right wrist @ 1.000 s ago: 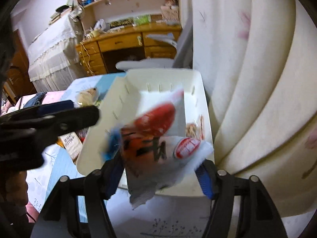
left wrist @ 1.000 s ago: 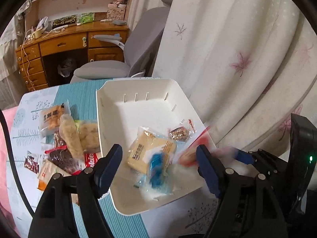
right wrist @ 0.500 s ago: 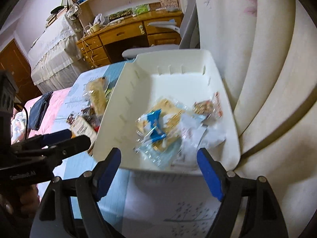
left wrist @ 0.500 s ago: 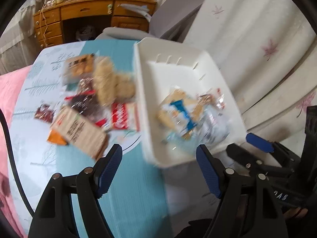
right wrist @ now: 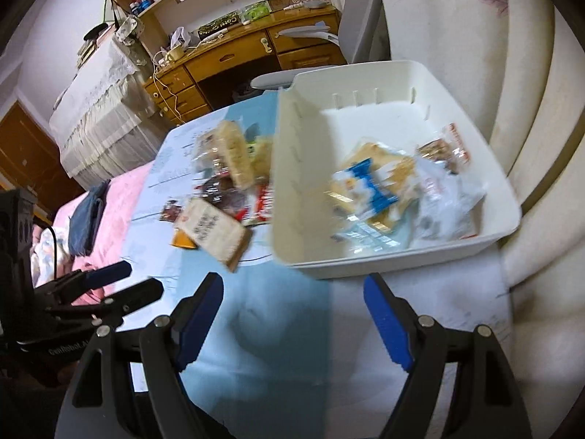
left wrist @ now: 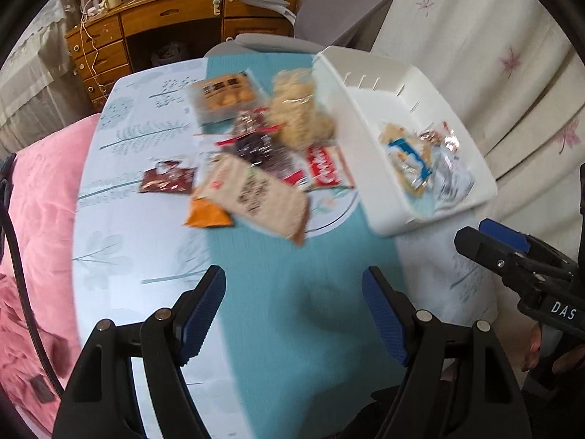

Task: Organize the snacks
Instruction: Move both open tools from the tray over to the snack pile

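Note:
A white bin (left wrist: 365, 168) (right wrist: 285, 168) stands on the right part of the table and holds several snack packets, among them a blue-and-white one (right wrist: 369, 186) and a crumpled white wrapper (right wrist: 446, 197). Left of the bin lies a pile of snacks: a beige packet (left wrist: 256, 194) (right wrist: 212, 230), a red one (left wrist: 327, 168), a dark one (left wrist: 259, 150), puffed bars (left wrist: 296, 109). My left gripper (left wrist: 294, 314) hovers open over bare cloth in front of the pile. My right gripper (right wrist: 292, 318) is open and empty just before the bin's near wall.
The table wears a teal and pale leaf-print cloth (left wrist: 146, 197). A pink bed cover (left wrist: 36, 226) lies to the left, a cream curtain (left wrist: 512, 73) hangs right behind the bin. A grey chair (left wrist: 329, 18) and a wooden desk (left wrist: 175, 22) stand beyond the table.
The right gripper dropped the red-and-white wrapper into the bin and drew back empty. The left gripper swung from above the bin leftward, toward the snack pile.

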Demonstrator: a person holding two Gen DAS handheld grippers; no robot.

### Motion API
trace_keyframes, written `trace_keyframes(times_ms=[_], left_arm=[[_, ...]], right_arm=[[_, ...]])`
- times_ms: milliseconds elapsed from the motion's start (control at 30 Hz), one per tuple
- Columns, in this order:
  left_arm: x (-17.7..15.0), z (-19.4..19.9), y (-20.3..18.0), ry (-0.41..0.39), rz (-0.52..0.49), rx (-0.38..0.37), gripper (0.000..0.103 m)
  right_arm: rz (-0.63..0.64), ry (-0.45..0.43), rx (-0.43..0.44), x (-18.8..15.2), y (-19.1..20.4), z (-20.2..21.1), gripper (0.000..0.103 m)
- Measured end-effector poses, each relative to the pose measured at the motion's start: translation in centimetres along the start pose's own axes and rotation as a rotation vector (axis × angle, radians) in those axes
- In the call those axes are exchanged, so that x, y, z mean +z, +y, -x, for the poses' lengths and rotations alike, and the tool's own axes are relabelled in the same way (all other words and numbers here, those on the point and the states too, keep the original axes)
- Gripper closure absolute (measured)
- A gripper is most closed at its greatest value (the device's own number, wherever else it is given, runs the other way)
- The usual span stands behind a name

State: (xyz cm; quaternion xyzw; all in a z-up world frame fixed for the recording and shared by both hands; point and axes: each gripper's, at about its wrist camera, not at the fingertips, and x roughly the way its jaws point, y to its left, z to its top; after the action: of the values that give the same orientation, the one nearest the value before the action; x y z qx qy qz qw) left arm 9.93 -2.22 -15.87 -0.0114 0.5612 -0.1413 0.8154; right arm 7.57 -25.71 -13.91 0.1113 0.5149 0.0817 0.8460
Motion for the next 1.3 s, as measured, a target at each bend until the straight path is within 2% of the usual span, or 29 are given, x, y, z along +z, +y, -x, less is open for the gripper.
trace_keyframes(times_ms=[267, 467, 633, 800, 933, 1300], left_arm=[[-0.5, 1.1, 5.9, 0.028, -0.083, 0.012, 0.027], [-0.2, 1.2, 8.8, 0.037, -0.235, 0.027, 0.027], [0.8, 0.1, 10.4, 0.068, -0.342, -0.002, 0.027], [2.6, -1.7, 11.2, 0.09, -0.431, -0.004, 0.027], [4.2, -3.4, 12.0, 0.094, -0.471, 0.004, 0.027], [8.8, -8.7, 12.0, 0.123, -0.652, 0.025, 0.027]], right_arm=[[-0.043, -0.008, 0.016, -1.7, 6.1, -1.6, 0.023], [-0.052, -0.005, -0.012, -2.4, 9.8, -3.4, 0.023], [0.029, -0.01, -0.081, -2.3, 11.9, -4.7, 0.023], [0.153, -0.028, -0.158, -1.8, 13.3, -5.5, 0.023], [0.235, 0.004, -0.171, -1.3, 13.8, -7.5, 0.023], [0.261, 0.013, -0.115, 1.9, 13.9, -12.1, 0.023]])
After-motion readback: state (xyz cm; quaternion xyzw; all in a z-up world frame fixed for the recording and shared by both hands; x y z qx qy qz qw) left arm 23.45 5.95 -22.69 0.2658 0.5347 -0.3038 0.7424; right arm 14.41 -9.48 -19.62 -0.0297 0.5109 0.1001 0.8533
